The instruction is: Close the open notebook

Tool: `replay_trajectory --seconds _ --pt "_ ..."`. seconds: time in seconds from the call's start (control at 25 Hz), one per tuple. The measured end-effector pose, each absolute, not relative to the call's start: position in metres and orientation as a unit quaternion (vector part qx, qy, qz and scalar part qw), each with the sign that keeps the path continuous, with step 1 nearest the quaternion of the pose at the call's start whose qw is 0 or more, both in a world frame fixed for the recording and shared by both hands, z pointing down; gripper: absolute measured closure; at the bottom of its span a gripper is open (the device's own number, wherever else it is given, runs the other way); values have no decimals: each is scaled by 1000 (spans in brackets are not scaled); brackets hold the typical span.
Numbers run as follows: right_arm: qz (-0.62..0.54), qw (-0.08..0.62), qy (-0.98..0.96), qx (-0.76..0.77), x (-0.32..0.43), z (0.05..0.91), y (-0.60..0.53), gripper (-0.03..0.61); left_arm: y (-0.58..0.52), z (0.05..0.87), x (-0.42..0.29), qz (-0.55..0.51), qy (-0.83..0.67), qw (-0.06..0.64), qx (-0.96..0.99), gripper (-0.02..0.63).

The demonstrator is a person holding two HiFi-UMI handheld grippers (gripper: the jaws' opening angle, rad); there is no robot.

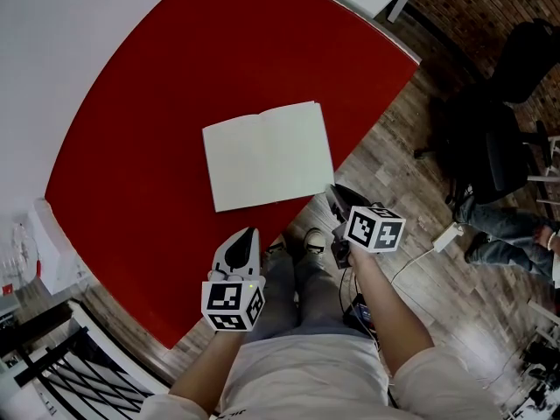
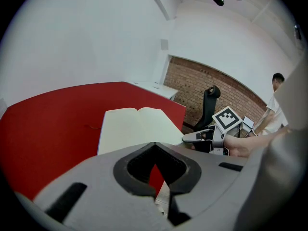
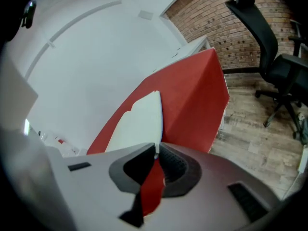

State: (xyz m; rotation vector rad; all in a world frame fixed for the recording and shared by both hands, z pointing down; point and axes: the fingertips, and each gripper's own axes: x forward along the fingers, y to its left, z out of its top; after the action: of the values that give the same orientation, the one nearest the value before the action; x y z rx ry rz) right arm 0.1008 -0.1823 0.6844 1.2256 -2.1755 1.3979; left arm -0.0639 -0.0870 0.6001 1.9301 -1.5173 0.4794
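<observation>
Head view: the open notebook point(image 1: 267, 156) lies flat at mid-frame on the red table point(image 1: 131, 147). My left gripper point(image 1: 249, 234) hangs below it, clear of its lower edge. My right gripper point(image 1: 332, 193) sits at its lower right corner.

Left gripper view: my jaws meet at the tips with nothing in them, and the notebook point(image 2: 134, 126) lies beyond at centre.

Right gripper view: my jaws stand narrow, nipping the notebook's point(image 3: 139, 124) near corner.

The notebook point(image 1: 267, 154) lies open on the table point(image 1: 122, 164), toward its right edge. The left gripper point(image 1: 251, 233) hangs over the table's near edge; the right gripper point(image 1: 333, 192) meets the notebook's near right corner. 1 chair point(image 3: 284, 66) stands farther right.
</observation>
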Motion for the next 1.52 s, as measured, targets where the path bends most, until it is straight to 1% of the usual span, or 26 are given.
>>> replay_trajectory --seconds 0.08,0.32,0.44,0.64,0.96,1.16,1.28,1.52 --pt "475 145 -754 431 100 681 -181 552 -86 600 -64 181 -576 316 732 607" --pt "458 145 -761 436 101 665 -185 554 -83 598 -67 178 -580 315 730 607" --pt "410 157 -782 443 101 634 -190 554 -82 595 -69 174 -584 314 728 607" --pt "325 196 -811 445 83 590 -194 554 -77 587 -86 160 -595 309 725 607" --pt "197 265 -857 396 24 553 -172 554 -59 578 -117 145 -619 305 709 607" --pt "164 301 -881 327 -33 556 -138 554 -44 577 -140 137 -635 308 695 607" --pt "181 315 -887 286 -67 573 -120 554 -37 577 -153 134 -645 310 685 607" --pt "208 356 -877 248 -108 620 -98 554 -21 582 -177 127 -662 317 667 607"
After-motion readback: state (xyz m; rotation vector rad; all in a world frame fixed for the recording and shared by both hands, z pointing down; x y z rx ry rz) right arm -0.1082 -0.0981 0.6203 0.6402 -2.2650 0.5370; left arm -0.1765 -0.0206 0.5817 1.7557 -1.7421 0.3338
